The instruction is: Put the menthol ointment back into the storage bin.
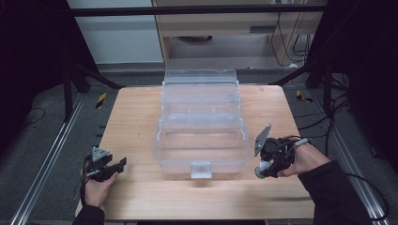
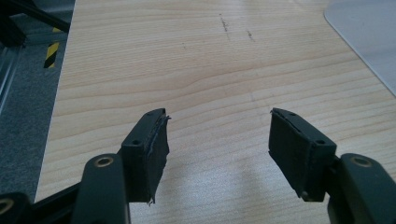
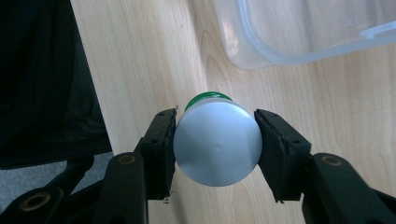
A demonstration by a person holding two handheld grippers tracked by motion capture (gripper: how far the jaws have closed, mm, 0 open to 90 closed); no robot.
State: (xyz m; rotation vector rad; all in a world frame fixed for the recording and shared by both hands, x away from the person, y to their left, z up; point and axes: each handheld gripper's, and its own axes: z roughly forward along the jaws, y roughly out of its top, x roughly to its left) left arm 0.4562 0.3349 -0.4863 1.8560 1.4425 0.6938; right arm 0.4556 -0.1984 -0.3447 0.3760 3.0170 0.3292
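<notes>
Pinching a small bottle (image 3: 217,142) by its sides, the right gripper (image 3: 215,140) has both pads pressed against a round grey cap that faces the camera; behind the cap only a thin green edge of the bottle shows, the rest hidden. In the high view the bottle (image 1: 261,169) sits low in that gripper (image 1: 268,165), just off the front right corner of the clear box (image 1: 202,136), whether touching the table (image 1: 136,112) cannot be told. The box stands open at mid-table, its see-through tiers hard to separate. The left gripper (image 2: 218,144) hangs over bare wood at the front left, jaws spread wide with nothing between them; the box corner (image 2: 369,32) is cut off at the frame's edge.
</notes>
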